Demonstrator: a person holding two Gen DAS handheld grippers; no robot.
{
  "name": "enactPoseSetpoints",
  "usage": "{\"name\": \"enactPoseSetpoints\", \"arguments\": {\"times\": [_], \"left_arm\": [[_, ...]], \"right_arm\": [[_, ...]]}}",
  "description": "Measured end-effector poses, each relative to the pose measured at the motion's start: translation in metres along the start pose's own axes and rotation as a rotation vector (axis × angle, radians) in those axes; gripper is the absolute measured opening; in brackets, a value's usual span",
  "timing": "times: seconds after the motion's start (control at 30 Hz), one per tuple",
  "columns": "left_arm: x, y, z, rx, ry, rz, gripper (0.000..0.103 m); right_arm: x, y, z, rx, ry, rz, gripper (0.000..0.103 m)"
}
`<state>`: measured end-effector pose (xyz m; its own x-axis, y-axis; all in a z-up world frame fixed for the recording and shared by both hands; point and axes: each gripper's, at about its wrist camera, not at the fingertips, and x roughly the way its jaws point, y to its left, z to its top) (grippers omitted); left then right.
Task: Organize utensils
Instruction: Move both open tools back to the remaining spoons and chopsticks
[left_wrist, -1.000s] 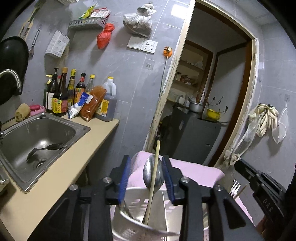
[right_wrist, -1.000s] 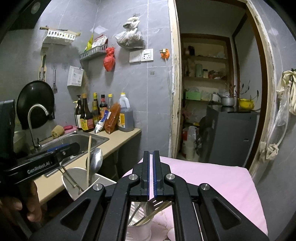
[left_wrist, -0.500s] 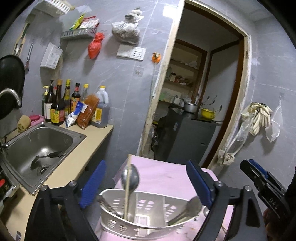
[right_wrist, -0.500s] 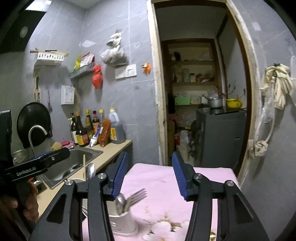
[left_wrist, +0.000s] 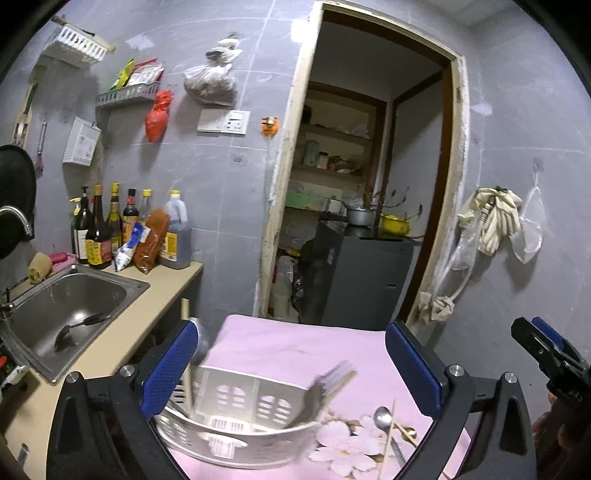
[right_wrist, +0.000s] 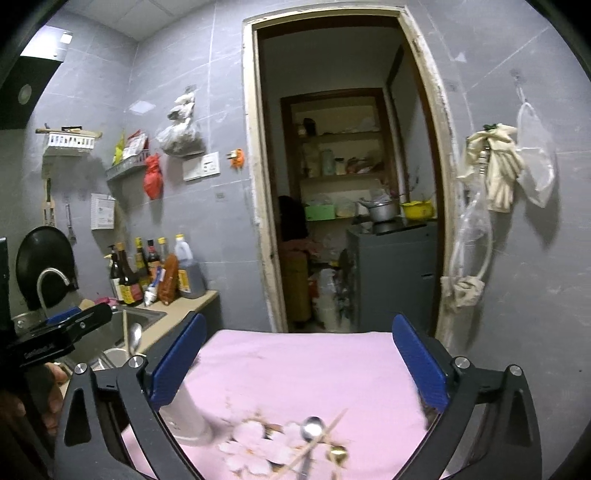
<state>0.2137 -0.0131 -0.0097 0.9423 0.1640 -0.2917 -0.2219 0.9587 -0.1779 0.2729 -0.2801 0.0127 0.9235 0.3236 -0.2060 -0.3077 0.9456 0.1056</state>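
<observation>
A white perforated utensil holder (left_wrist: 236, 424) stands on the pink cloth (left_wrist: 295, 354); a chopstick (left_wrist: 186, 365), a spoon behind my left finger and a blurred fork (left_wrist: 328, 384) stand in it. My left gripper (left_wrist: 295, 373) is open wide above the holder and holds nothing. A loose spoon (left_wrist: 382, 419) and chopsticks (left_wrist: 388, 435) lie on the cloth to the right. My right gripper (right_wrist: 295, 365) is open and empty above the same spoon (right_wrist: 312, 430) and chopsticks (right_wrist: 321, 439). The holder's side (right_wrist: 188, 417) shows at lower left.
A steel sink (left_wrist: 66, 314) with a ladle sits in the beige counter (left_wrist: 122, 347) on the left, bottles (left_wrist: 110, 229) behind it. A doorway (left_wrist: 354, 206) to a pantry with a grey cabinet (left_wrist: 362, 280) is ahead. Rags (right_wrist: 495, 166) hang on the right wall.
Both grippers went from shut to wide open. The left one let go of the spoon and chopstick, which now stand in the holder. Both views have pulled back.
</observation>
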Motion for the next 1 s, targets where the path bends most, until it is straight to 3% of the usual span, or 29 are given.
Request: {"name": "enactPoseSetpoints", "arguments": {"times": [0.5,0.9,1.0], "left_arm": [[0.029,-0.078,-0.065,0.047,0.132,-0.094,0.102],[0.073,-0.095,-0.109,0.086,0.302,-0.108,0.102],[0.082,-0.095,-0.119,0.084,0.332,-0.111,0.102]], "right_arm": [[0.003,-0.078,-0.027,0.021,0.081,-0.154,0.1],[0.036,-0.121,-0.083,0.108,0.244,-0.151,0.099],[0.047,-0.124,-0.099,0.113,0.295,-0.122,0.092]]}}
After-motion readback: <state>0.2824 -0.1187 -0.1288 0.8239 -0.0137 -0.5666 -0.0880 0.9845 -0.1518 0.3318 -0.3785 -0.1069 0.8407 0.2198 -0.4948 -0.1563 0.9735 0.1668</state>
